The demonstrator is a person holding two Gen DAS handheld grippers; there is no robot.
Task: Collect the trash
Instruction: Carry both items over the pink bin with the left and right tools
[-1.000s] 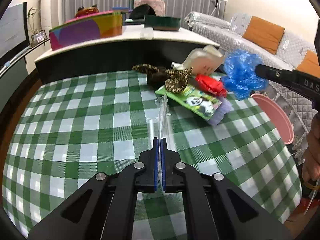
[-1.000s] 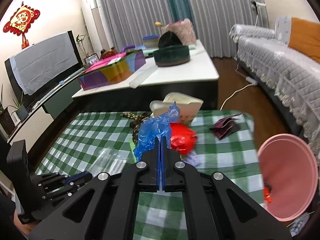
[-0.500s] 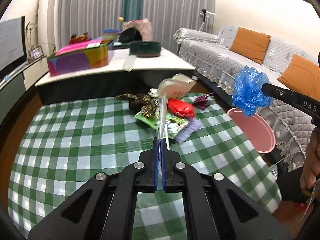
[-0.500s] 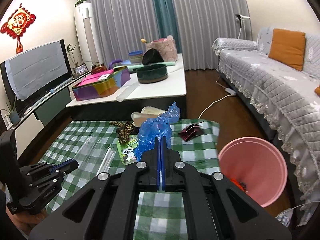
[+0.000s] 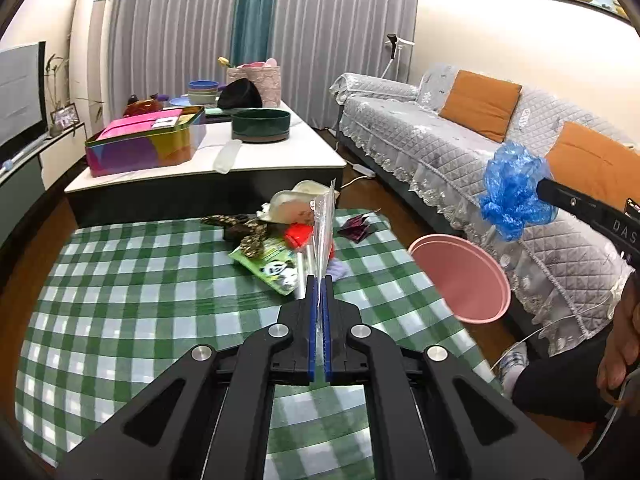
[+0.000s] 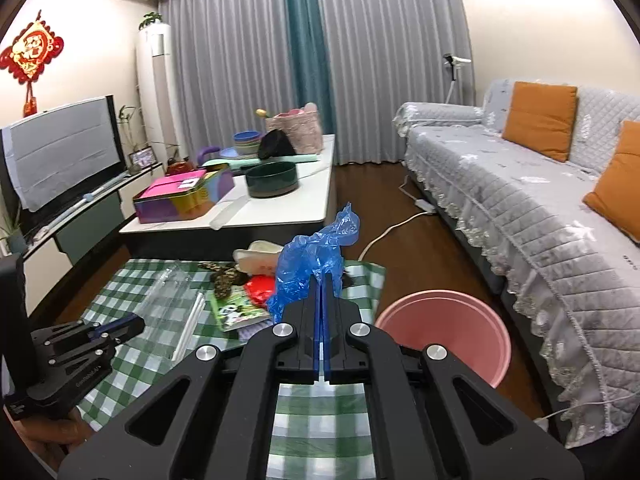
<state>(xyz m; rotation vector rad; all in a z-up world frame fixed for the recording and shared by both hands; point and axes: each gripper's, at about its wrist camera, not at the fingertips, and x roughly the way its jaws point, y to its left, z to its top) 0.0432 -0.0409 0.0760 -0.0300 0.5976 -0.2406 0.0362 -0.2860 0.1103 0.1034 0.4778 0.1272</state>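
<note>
The left gripper (image 5: 319, 288) is pinched tight on a clear plastic wrapper (image 5: 322, 236), held up above the green checked table (image 5: 132, 292). The right gripper (image 6: 322, 286) is squeezed shut on a crumpled blue bag (image 6: 310, 268), up in the air near the pink bin (image 6: 444, 330) on the floor. Only the right view shows the wrapper's flat, see-through side; only the left view shows a person's hand (image 5: 620, 344).

The crumpled blue plastic bag (image 6: 312, 268) hides part of the red wrapper (image 6: 259, 289) behind it, the person's hand (image 5: 622, 344) is cut off by the left wrist view's right edge, and the pink round bin's (image 6: 444, 332) contents stay unseen.
</note>
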